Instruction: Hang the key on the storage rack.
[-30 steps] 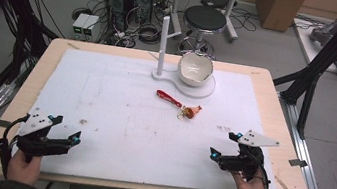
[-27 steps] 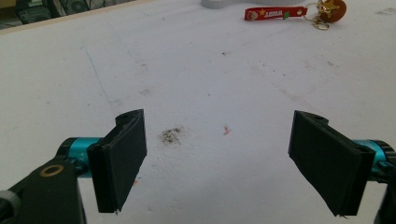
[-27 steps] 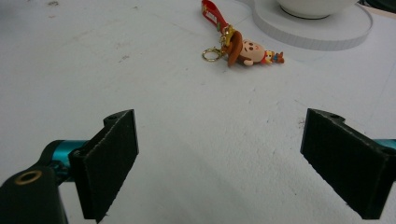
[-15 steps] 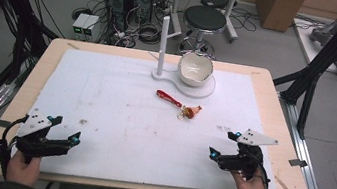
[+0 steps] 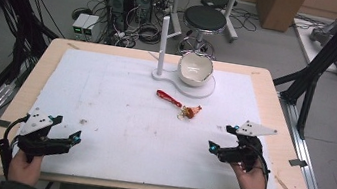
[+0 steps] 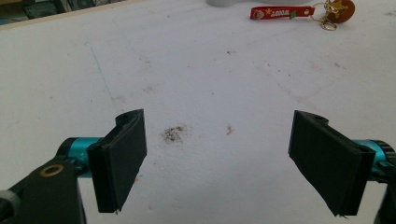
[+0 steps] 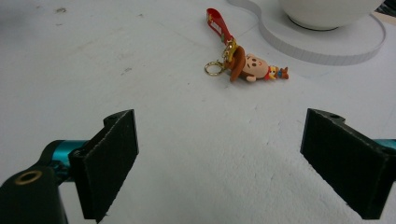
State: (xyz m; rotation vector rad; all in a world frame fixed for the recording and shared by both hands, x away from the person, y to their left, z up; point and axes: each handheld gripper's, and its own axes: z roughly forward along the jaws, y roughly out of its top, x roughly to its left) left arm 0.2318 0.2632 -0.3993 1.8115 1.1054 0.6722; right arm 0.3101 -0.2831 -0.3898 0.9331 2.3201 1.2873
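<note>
Judging by the layout, the work is at its start: nothing is gripped, and the keychain looks like the target, nearest the right gripper.

One white mat point(image 5: 102, 115) covers the table. One white stand point(image 5: 163, 48) with a post sits upper centre, one white bowl point(image 5: 195, 69) on its base. Two grippers: left gripper point(image 5: 64, 128) lower left, right gripper point(image 5: 222, 138) lower right, both with jaws spread wide and empty. One keychain point(image 5: 177, 105), red strap plus cowboy figure, lies at centre; next comes a reach forward.
</note>
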